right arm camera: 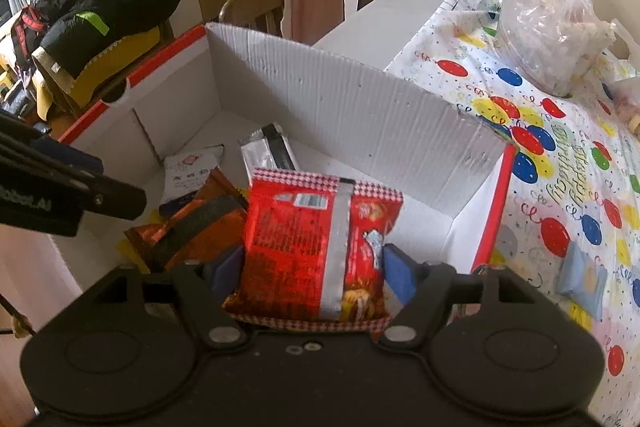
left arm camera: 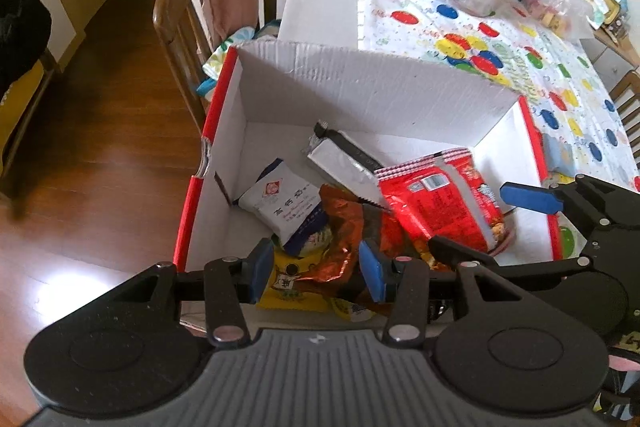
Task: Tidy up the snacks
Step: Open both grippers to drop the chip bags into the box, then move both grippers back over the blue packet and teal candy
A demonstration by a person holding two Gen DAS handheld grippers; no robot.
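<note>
Balloon-printed cloth covered the bench [left arm camera: 460,23]. Ahead of the left tongs [left arm camera: 316,277], slightly parted and empty, snacks filled the white cardboard box [left arm camera: 360,83]. Right tongs [right arm camera: 314,277] loosely straddled the red crinkly snack packet [right arm camera: 316,247], lowered there for release.

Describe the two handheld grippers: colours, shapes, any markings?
Both alike: the left gripper and right gripper have matte black bodies with round domed hubs, silver pivot rivets on black linkage bars, and blue rectangular pads. The left one's side shows white lettering, partly cut off. No cables visible.
</note>
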